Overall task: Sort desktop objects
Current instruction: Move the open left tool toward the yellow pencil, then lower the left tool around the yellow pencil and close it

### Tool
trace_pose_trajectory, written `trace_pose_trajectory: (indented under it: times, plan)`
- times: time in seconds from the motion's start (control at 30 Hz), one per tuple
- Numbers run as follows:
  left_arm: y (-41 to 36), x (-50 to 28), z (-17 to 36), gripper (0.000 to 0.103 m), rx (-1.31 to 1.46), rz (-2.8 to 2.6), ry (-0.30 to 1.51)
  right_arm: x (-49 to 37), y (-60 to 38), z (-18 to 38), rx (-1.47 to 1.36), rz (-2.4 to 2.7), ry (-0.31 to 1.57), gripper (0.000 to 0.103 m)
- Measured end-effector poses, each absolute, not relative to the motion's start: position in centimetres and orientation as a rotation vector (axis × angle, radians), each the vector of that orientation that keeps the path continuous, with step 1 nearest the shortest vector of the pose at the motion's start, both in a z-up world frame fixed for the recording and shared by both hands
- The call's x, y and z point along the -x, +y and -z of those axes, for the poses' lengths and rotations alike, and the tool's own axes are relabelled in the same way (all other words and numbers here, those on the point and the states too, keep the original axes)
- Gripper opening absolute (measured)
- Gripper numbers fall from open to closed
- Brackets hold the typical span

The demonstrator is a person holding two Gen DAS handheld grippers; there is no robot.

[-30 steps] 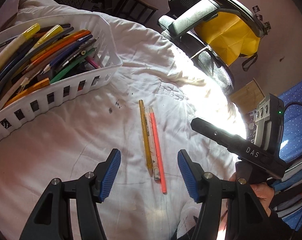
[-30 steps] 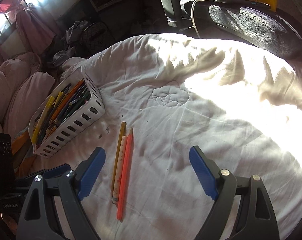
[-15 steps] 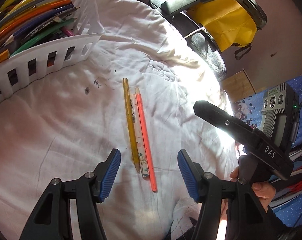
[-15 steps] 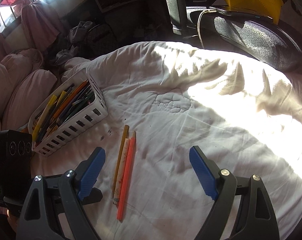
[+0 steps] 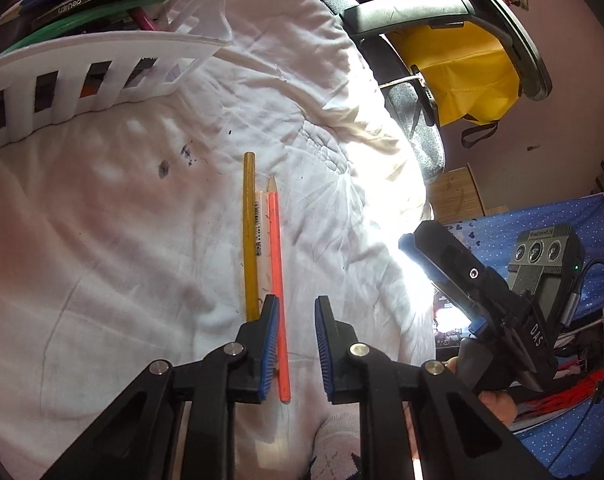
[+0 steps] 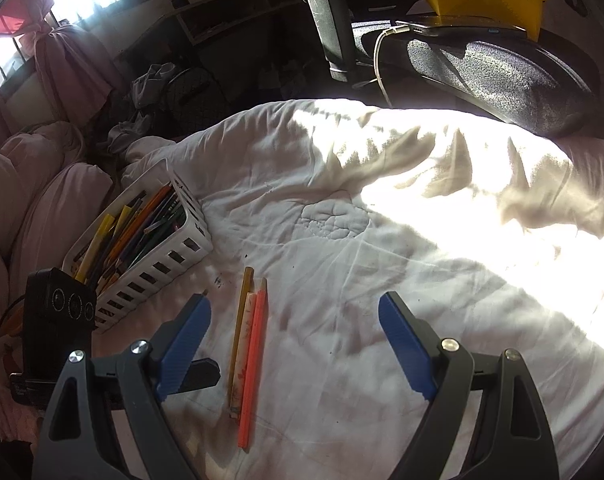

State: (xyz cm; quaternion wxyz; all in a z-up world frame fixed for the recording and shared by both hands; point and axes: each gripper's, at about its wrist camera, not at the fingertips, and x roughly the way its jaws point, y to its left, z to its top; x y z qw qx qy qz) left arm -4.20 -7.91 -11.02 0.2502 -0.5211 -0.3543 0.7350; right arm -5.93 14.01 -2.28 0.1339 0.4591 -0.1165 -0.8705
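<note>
Left wrist view: the white basket [image 5: 101,64] of pens sits well apart from the three pencils, with bare quilt [image 5: 101,240] between and the quilt's edge beyond on the other side. The left gripper [image 5: 295,342] has just been closing; its jaws are narrow yet not pressing, the orange pencil [image 5: 277,280] lying against the left pad, the gap mostly empty. A white pencil [image 5: 263,232] and a yellow pencil [image 5: 249,232] lie touching beside it. The right gripper [image 6: 293,344] hangs wide apart, holding nothing. A chair [image 5: 442,20] stands past the quilt.
</note>
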Motion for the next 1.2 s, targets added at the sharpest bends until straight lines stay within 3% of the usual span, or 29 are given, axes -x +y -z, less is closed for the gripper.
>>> trace_pose_trajectory:
  times: [0.37, 0.5, 0.83, 1.2]
  plan:
    - [-9.7, 4.5, 13.7, 0.017, 1.512, -1.958, -1.119, 6.0, 13.8, 2.4, -1.339, 2.509, -0.337, 0.087]
    - [-10.1, 5.0, 15.0, 0.01, 1.543, -1.922, -1.184, 5.9, 13.7, 2.2, -1.329, 2.515, -0.333, 0.087]
    - [-8.4, 6.2, 14.2, 0.008, 1.54, -1.967, -1.061, 5.8, 13.7, 2.2, -1.34, 2.511, -0.328, 0.087]
    - [-8.9, 7.9, 15.2, 0.007, 1.51, -1.927, -1.173, 6.0, 13.9, 2.3, -1.34, 2.516, -0.336, 0.087]
